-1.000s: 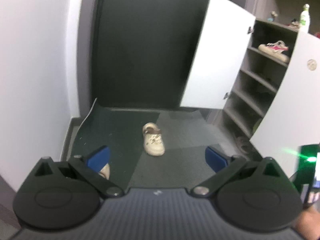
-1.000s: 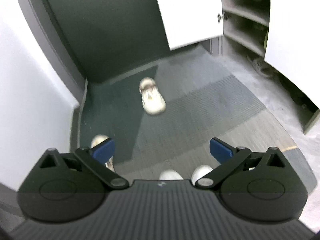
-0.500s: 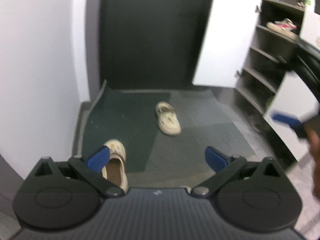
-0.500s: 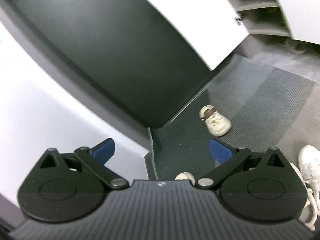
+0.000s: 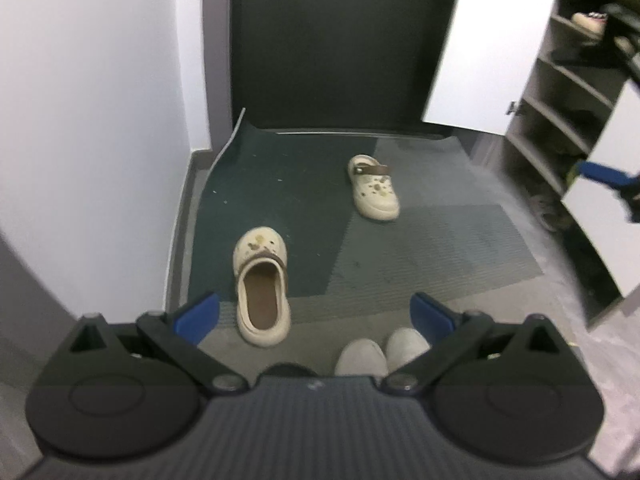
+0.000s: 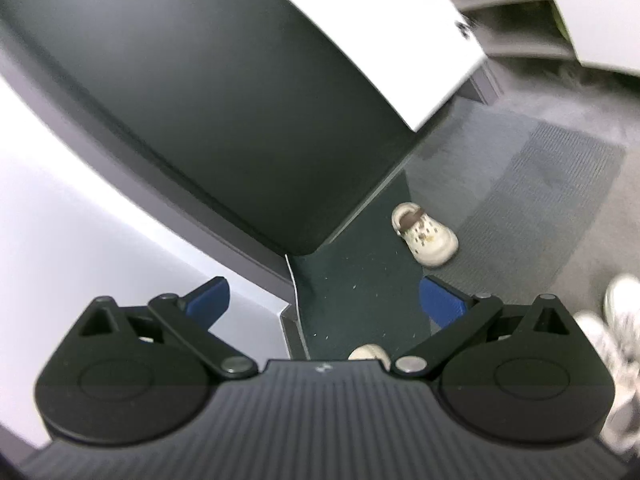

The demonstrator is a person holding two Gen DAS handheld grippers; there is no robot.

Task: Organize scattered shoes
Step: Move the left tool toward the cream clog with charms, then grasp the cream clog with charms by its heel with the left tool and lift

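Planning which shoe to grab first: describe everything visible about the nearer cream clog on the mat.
The nearer cream clog looks like moulded foam with a brown heel strap swung forward over the instep, small charms on its scuffed toe and a tan insole. It rests upright on the dark floor mat, toe pointing away, heel toward the open left gripper. Nothing else touches it.

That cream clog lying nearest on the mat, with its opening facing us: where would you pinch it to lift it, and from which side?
Probably the heel rim of the near clog, coming from above on the near side. Its opening faces up and toward the left gripper, whose jaws stand wide open, so one finger could drop inside and the other outside the back wall. The rounded toe, pointing away, offers less to pinch.
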